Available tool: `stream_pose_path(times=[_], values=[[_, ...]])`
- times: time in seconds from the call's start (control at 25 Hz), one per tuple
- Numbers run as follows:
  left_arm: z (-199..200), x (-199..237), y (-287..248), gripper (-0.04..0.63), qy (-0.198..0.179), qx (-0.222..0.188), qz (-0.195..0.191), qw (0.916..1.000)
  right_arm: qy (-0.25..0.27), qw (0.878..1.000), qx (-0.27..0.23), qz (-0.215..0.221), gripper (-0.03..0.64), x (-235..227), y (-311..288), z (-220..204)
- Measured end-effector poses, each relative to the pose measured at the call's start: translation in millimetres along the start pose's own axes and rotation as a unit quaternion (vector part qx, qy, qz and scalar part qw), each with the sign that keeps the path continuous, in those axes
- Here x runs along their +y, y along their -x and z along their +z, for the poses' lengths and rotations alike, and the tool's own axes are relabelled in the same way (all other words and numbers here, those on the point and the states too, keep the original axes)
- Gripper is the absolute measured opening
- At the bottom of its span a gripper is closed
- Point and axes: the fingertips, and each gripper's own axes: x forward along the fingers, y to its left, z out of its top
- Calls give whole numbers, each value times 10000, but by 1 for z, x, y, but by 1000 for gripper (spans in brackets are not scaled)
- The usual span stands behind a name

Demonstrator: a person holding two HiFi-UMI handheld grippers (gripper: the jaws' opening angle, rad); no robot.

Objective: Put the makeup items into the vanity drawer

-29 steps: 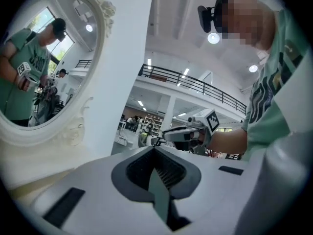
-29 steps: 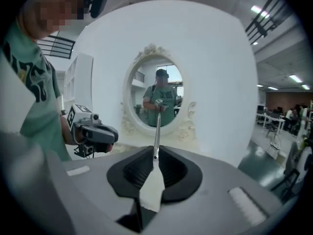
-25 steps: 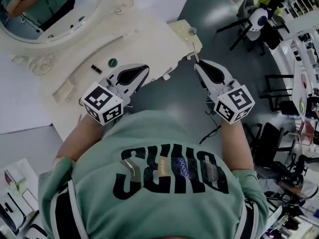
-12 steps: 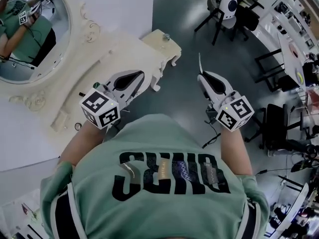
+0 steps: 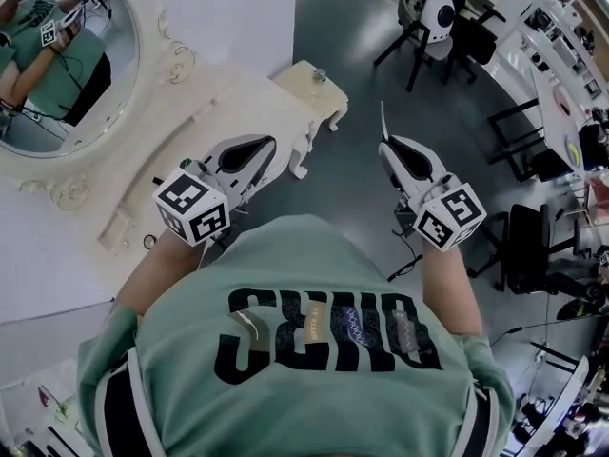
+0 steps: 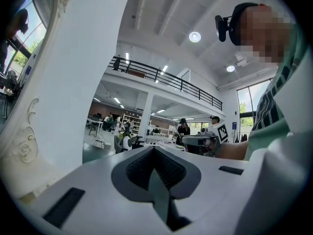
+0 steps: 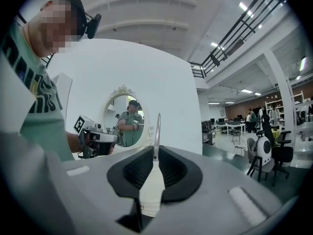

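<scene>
Nearest, in front of the person's green shirt (image 5: 324, 350), are two hand-held grippers. The left hand-held gripper (image 5: 259, 152) has its jaws pressed together on nothing and hangs over the near part of the cream vanity worktop (image 5: 238, 98). The right hand-held gripper (image 5: 388, 147) is clamped on one slim cream-handled tool (image 7: 150, 185), metal tip pointing away, held above the grey floor (image 5: 352, 188) to the right of the worktop and apart from it. Farther left, one oval mirror (image 5: 57, 65) reflects the person.
</scene>
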Motion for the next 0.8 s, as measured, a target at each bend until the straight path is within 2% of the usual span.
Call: stream_pose_path(times=[0.2, 0.36, 0.52, 0.6, 0.72, 0.8], values=[[6, 3, -2, 3, 81, -142, 385, 9991, 137, 9989, 188, 412, 44, -11, -17, 12], [2, 16, 39, 3, 136, -322, 1129, 9930, 342, 9917, 406, 1174, 44, 15, -63, 19], [-8, 50, 86, 3, 173, -374, 1709, 9844, 561, 9790, 534, 1884, 44, 54, -131, 19], [-21, 62, 122, 3, 278, -414, 2190, 9744, 700, 9645, 696, 2450, 44, 90, -170, 9], [-47, 74, 190, 3, 593, -524, 3077, 9482, 873, 9277, 1039, 3478, 44, 162, -233, -13], [-67, 85, 236, 3, 780, -602, 3464, 9329, 1044, 9048, 1207, 3948, 44, 215, -268, -33]])
